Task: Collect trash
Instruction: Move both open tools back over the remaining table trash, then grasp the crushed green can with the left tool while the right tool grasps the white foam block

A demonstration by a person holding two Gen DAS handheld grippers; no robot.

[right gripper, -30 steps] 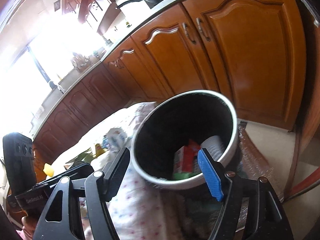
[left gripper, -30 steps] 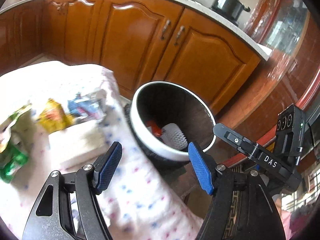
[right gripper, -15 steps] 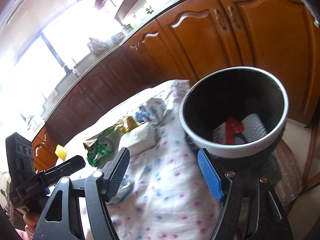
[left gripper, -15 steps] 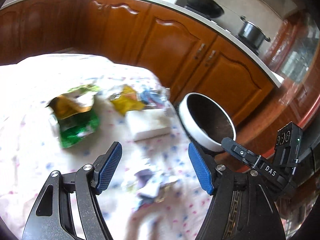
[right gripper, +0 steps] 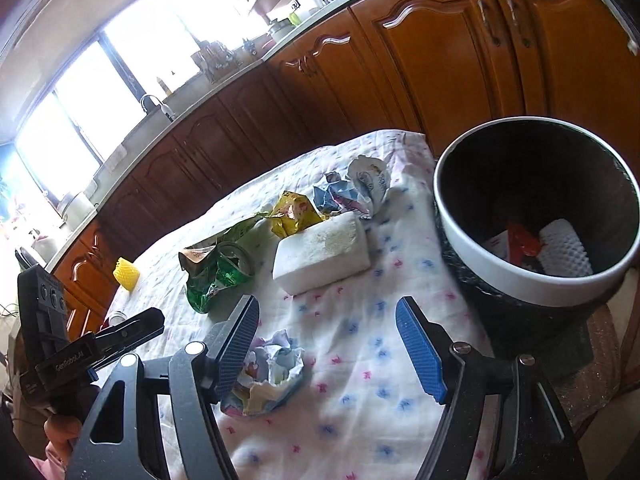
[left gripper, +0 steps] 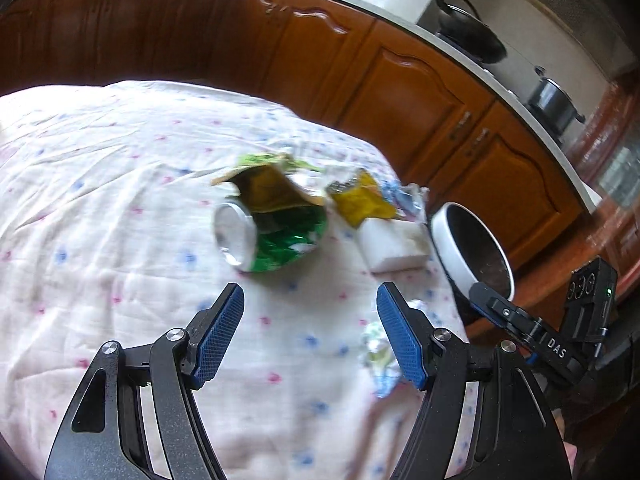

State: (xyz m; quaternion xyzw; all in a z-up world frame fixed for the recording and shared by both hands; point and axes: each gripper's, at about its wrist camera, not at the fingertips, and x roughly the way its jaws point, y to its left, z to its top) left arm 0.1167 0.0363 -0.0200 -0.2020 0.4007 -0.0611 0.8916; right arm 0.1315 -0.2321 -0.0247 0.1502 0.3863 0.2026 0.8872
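Observation:
My left gripper (left gripper: 310, 334) is open over the flowered tablecloth (left gripper: 100, 200), with a crushed green can (left gripper: 276, 238) just ahead of its fingers. A yellow wrapper (left gripper: 366, 202) and a white foam block (left gripper: 394, 246) lie beyond the can. My right gripper (right gripper: 326, 346) is open too, above a crumpled blue-and-white wrapper (right gripper: 272, 372) near its left finger. The same foam block (right gripper: 324, 256), green can (right gripper: 218, 276) and yellow wrapper (right gripper: 294, 214) lie farther off. The bin (right gripper: 532, 292), white-rimmed and black inside, stands at the table's right edge and holds a red carton and white foam netting.
Wooden kitchen cabinets (right gripper: 440, 60) run behind the table. A small yellow foam net (right gripper: 126, 278) sits at the table's far left. More crumpled wrappers (right gripper: 360, 188) lie behind the foam block. The other gripper's body (right gripper: 60, 340) shows at the lower left, held by a hand.
Both grippers have swung left, away from the bin and over the table. The left one now faces the green can; the right one hangs over the crumpled wrapper. Both stay open.

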